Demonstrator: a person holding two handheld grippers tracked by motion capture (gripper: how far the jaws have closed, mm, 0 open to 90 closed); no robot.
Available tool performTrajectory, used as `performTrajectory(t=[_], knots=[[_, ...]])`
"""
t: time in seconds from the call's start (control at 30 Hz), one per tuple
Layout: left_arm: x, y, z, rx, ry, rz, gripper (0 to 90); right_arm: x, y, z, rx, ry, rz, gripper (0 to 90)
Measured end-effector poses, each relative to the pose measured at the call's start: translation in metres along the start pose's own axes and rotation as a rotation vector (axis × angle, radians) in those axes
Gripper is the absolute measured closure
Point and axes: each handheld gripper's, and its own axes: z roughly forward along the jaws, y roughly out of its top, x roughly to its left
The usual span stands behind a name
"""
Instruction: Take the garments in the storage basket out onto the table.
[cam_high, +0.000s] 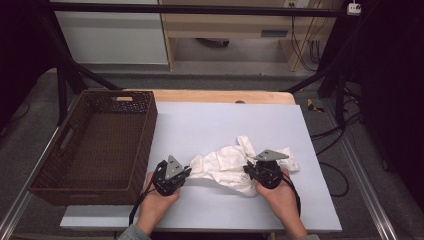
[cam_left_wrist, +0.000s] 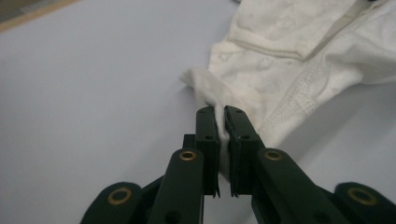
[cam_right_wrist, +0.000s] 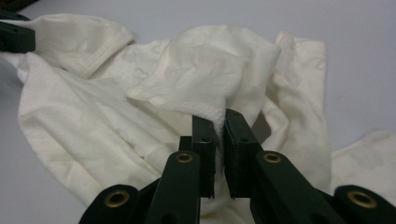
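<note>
1. Your left claw (cam_left_wrist: 221, 122) is closed tight on an edge of the white garment (cam_high: 225, 165), fabric pinched between its jaws.
2. Your right claw (cam_right_wrist: 219, 128) is likewise clamped on a hemmed fold of it.
3. The garment lies crumpled on the desk (cam_high: 210, 120), stretched between both claws, right of the wicker basket (cam_high: 145, 145).

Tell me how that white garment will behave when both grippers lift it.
The white garment lies crumpled in soft folds, so it will probably sag limply between the left gripper and right gripper. The thin fabric looks light. Each gripper pinches only a small edge, so a sharp tug might slip it free.
</note>
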Motion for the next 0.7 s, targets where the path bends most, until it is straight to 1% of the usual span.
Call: performTrajectory(t=[0.03,0.1,0.17,0.23,0.27,0.3,0.37,0.43,0.47,0.53,0.6,0.67,0.7], knots=[[-0.002,-0.002,0.000,0.007,-0.002,0.001,83.8,0.003,-0.002,-0.001,0.005,-0.001,-0.005,84.2],[-0.006,-0.004,-0.001,0.026,-0.002,0.015,82.7,0.006,-0.005,-0.003,0.008,0.000,-0.002,83.7],[-0.008,-0.005,-0.002,0.033,0.002,0.022,80.4,0.008,-0.007,-0.005,0.007,0.001,-0.003,82.5],[-0.009,-0.005,-0.002,0.028,0.013,0.027,75.8,0.008,-0.008,-0.006,-0.001,0.003,-0.009,78.3],[-0.009,-0.005,-0.002,0.024,0.017,0.031,74.2,0.008,-0.008,-0.006,-0.012,-0.002,-0.015,73.9],[-0.009,-0.004,-0.003,0.014,0.022,0.038,73.3,0.008,-0.007,-0.006,-0.013,-0.005,-0.022,68.3],[-0.009,-0.001,-0.005,-0.006,0.043,0.037,68.8,0.009,-0.002,-0.007,-0.021,-0.029,-0.056,60.5],[-0.008,0.001,-0.006,-0.028,0.053,0.036,65.5,0.011,0.002,-0.007,-0.027,-0.032,-0.076,54.1],[-0.007,0.003,-0.008,-0.041,0.061,0.030,64.4,0.012,0.004,-0.007,-0.034,-0.036,-0.087,51.6],[-0.005,0.005,-0.010,-0.068,0.064,0.014,62.0,0.016,0.010,-0.007,-0.042,-0.028,-0.110,46.8],[-0.003,0.009,-0.014,-0.082,0.076,0.015,60.8,0.022,0.015,-0.008,-0.051,-0.028,-0.131,45.0],[-0.002,0.013,-0.015,-0.100,0.073,0.002,59.8,0.028,0.021,-0.007,-0.057,-0.021,-0.150,44.4],[-0.002,0.014,-0.015,-0.101,0.071,0.004,59.8,0.031,0.023,-0.005,-0.055,-0.013,-0.157,44.5]])
